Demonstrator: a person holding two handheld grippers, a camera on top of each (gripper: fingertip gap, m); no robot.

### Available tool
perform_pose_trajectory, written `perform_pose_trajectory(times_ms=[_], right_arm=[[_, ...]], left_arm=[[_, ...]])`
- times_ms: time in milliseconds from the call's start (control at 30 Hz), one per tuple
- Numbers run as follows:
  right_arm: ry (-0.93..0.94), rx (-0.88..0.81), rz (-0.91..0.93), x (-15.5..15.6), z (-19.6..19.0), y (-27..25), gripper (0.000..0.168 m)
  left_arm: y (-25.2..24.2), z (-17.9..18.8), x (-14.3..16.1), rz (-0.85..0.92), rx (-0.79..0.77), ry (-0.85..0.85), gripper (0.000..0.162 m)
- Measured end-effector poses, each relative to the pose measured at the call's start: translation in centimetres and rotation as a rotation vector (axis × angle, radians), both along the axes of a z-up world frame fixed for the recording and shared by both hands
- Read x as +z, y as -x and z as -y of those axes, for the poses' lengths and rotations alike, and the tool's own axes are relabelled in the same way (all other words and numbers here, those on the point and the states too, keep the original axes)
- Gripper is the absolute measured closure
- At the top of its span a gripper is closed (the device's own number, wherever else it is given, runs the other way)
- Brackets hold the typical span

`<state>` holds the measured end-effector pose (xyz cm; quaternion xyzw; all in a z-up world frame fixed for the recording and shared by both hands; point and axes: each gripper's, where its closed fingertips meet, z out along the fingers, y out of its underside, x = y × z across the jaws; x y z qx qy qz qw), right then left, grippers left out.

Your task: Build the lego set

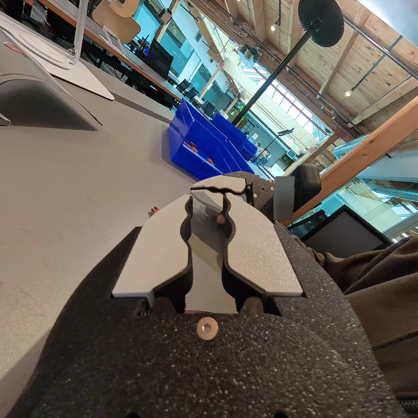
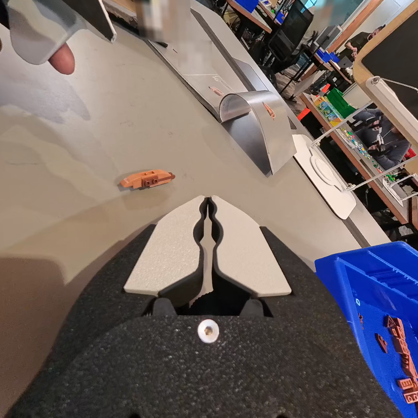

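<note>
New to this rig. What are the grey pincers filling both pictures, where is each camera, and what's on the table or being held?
No robot here: a person holds a two-finger gripper in each hand, each with a camera looking forward along its fingers.

The left wrist view shows the left gripper, fingers parted, nothing between them. Beyond it sits the right gripper, closed.

The right wrist view shows the right gripper, fingertips together and empty. The blurred grey shape at top left is the left gripper, with a fingertip of the person beside it.

On the grey table lie a small brown lego assembly, an open instruction booklet and a blue bin of loose brown pieces. Neither gripper holds anything.
</note>
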<state>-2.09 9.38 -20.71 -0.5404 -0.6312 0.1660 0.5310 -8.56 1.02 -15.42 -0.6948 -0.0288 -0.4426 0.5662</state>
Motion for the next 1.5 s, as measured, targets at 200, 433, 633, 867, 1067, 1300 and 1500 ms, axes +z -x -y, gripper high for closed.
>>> perform_pose_trajectory(times_ms=[200,433,633,867,1067,1300,1500], right_arm=[[-0.008,-0.055,-0.035,4.3,-0.4,-1.9,0.160],[-0.108,-0.205,0.300,13.2,-12.4,-10.2,0.159],[0.250,-0.284,0.645,4.4,-25.6,-15.2,0.154],[0.409,-0.296,0.833,-3.0,-29.9,-17.8,0.142],[0.416,-0.298,0.888,-3.2,-30.9,-18.3,0.142],[0.441,-0.282,0.898,-4.2,-30.6,-17.5,0.151],[0.355,-0.285,0.964,-3.1,-30.1,-17.9,0.152]], left_arm=[[0.2,0.0,0.0,0.018,0.003,0.004,0.137],[0.4,0.2,0.2,0.042,0.003,-0.008,0.137],[0.3,0.1,0.2,0.038,-0.002,-0.002,0.137],[0.7,0.1,0.2,0.058,0.011,-0.003,0.137],[1.3,0.2,0.5,0.099,0.029,-0.015,0.137],[1.3,0.3,0.5,0.101,0.029,-0.019,0.137],[1.3,0.3,0.5,0.101,0.034,-0.022,0.137]])
